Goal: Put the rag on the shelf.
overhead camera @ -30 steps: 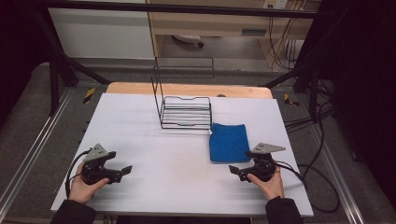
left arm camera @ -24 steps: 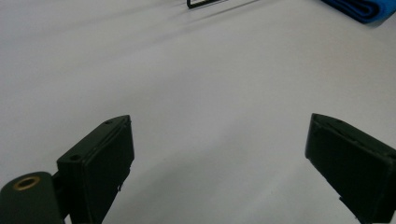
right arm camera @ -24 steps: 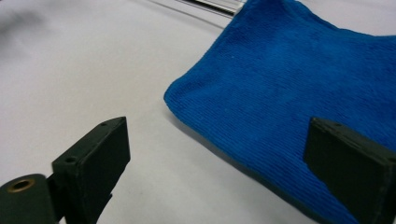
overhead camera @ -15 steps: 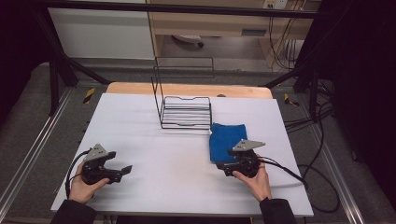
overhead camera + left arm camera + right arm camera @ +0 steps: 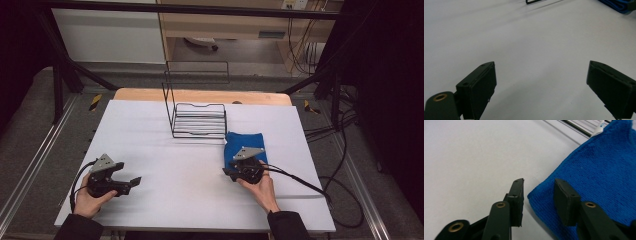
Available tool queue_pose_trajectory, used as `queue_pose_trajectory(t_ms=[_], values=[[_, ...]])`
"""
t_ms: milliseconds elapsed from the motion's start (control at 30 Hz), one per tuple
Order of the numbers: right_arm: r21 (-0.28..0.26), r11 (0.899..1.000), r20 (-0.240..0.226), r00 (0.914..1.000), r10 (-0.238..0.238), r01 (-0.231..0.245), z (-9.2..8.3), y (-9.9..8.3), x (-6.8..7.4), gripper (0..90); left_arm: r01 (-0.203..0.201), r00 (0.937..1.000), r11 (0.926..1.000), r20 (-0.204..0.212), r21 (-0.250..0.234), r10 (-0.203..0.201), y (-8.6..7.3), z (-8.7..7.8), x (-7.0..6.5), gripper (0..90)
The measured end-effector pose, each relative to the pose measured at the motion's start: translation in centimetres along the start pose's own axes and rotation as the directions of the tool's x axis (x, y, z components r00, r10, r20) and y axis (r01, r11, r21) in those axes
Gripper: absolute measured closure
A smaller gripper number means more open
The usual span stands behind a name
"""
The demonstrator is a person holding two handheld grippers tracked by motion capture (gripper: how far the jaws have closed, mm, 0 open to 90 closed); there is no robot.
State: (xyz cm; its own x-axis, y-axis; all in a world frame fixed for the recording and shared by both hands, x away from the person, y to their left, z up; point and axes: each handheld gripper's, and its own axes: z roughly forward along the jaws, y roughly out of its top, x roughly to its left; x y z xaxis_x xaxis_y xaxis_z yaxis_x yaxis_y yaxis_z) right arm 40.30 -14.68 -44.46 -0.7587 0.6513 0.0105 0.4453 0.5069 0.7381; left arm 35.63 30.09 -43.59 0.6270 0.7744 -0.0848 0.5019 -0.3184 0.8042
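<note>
Right gripper (image 5: 537, 195), jaws just closing and now half open, straddles the near-left corner of the folded blue cloth (image 5: 599, 177) at right of centre in the high view, not yet pinched; left gripper (image 5: 131, 181) sits wide open, well apart.

No legible text, apparently.

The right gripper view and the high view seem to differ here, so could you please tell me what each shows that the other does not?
The right gripper view alone shows the right gripper with one jaw over the white table and the other over the folded blue terry towel, its corner in the gap; the jaws have just been closing.

The high view alone shows the black wire rack, the left gripper and the person's hands.

Both share the towel, the right gripper and the white table.
</note>
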Motion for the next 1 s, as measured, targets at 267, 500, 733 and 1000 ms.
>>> queue_pose_trajectory(t_ms=[267,500,733,1000], values=[[0.018,1.000,0.032,0.9992,-0.024,0.024,0.6,-0.1,-0.1,78.9,0.001,1.0000,1.0000,0.001,-0.001,-0.001,0.0,-0.1,0.0,9.3],[0.023,1.000,0.024,0.9997,0.003,-0.004,0.5,0.1,-0.5,87.3,0.003,1.0000,1.0000,0.000,-0.001,-0.003,0.0,-0.1,0.1,9.4],[-0.027,0.999,-0.003,0.9991,0.043,-0.043,-1.0,0.7,-0.5,87.9,0.003,1.0000,1.0000,0.000,-0.002,-0.003,0.0,-0.1,0.1,9.5],[-0.044,0.997,-0.091,0.9944,0.054,-0.058,-2.3,1.4,1.0,87.9,0.005,1.0000,1.0000,-0.003,-0.003,-0.005,0.0,-0.1,0.1,9.5]])
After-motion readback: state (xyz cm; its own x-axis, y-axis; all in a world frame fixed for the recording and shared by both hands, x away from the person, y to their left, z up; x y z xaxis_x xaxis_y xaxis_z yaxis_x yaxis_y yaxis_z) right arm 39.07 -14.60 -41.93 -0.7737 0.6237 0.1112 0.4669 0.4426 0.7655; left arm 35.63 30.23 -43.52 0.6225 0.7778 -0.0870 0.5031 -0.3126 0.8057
